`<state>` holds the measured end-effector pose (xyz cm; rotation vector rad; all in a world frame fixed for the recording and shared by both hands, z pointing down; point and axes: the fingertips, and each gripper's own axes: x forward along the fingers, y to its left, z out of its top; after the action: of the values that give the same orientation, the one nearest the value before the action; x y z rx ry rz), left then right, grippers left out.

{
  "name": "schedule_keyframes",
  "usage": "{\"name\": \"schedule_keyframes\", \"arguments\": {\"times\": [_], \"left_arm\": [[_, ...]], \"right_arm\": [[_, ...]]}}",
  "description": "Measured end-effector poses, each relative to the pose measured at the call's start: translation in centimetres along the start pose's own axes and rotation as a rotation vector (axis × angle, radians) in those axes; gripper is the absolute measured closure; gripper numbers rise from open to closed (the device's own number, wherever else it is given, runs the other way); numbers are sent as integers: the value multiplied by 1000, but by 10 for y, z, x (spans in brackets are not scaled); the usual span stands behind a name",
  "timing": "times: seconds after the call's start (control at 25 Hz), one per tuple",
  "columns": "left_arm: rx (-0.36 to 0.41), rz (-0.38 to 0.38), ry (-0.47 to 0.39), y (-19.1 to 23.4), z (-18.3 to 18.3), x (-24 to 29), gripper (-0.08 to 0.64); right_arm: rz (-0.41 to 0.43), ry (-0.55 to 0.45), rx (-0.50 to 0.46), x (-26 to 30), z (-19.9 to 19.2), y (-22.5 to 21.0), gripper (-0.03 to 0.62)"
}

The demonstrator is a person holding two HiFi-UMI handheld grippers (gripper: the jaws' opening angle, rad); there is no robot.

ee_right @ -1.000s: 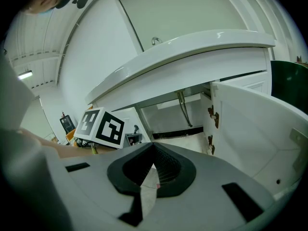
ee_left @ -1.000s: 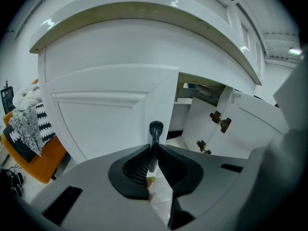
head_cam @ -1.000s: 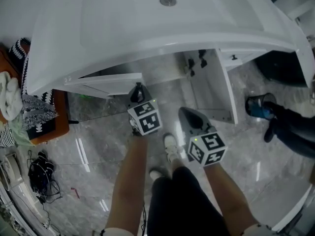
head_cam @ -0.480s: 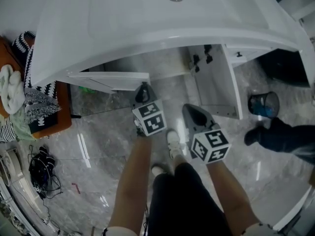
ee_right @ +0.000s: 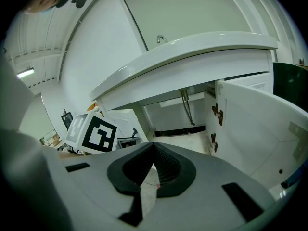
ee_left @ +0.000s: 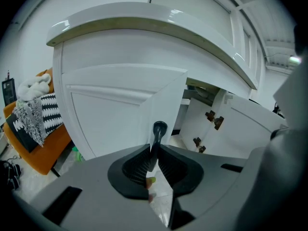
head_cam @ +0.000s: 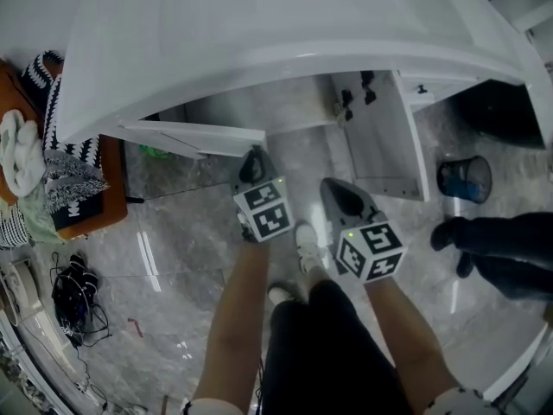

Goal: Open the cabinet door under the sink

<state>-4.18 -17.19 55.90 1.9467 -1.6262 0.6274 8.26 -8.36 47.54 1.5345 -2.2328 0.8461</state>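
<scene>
"White painted board, that left door (head_cam: pixel 194 136). How will it handle?"

"Light and stiff, by the look of it. It should swing on its hinges with little pull. It hangs under the sink (head_cam: pixel 285 62), swung partway out from the cabinet front. The right door (head_cam: pixel 380 137) beside it stands wide open."

"Where is the hold best taken?"

"On the black knob (ee_left: pixel 160 127) at the door's free edge, far from the hinges, where a small pull turns the panel most easily. The knob is small and glossy, so it could slip out of a loose pinch. The grip belongs on the narrow stem behind the head, and the pull ought to follow the door's arc and not run straight back."

"And the left tongs (ee_left: pixel 155 147)?"

"Their jaws stand only a narrow way apart, pinching that stem. The knob's round head sits just past the tips."

"The right tongs (ee_right: pixel 153 147)?"

"Pressed together with nothing between them. They touch neither door and point toward the open cabinet, where the drain pipe (ee_right: pixel 186 106) shows."
</scene>
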Motion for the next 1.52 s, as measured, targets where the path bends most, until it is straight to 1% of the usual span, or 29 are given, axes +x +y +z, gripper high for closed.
{"name": "schedule_keyframes", "arguments": {"times": [0.28, 1.28, 1.52], "left_arm": [[-6, -5, 3, 5, -9, -12, 508], [-25, 16, 1, 18, -29, -36, 508], [-41, 24, 0, 22, -36, -43, 506]], "right_arm": [[7, 3, -8, -3, -1, 10, 584], [7, 2, -8, -11, -9, 22, 584], [17, 0, -13, -12, -12, 29, 584]]}}
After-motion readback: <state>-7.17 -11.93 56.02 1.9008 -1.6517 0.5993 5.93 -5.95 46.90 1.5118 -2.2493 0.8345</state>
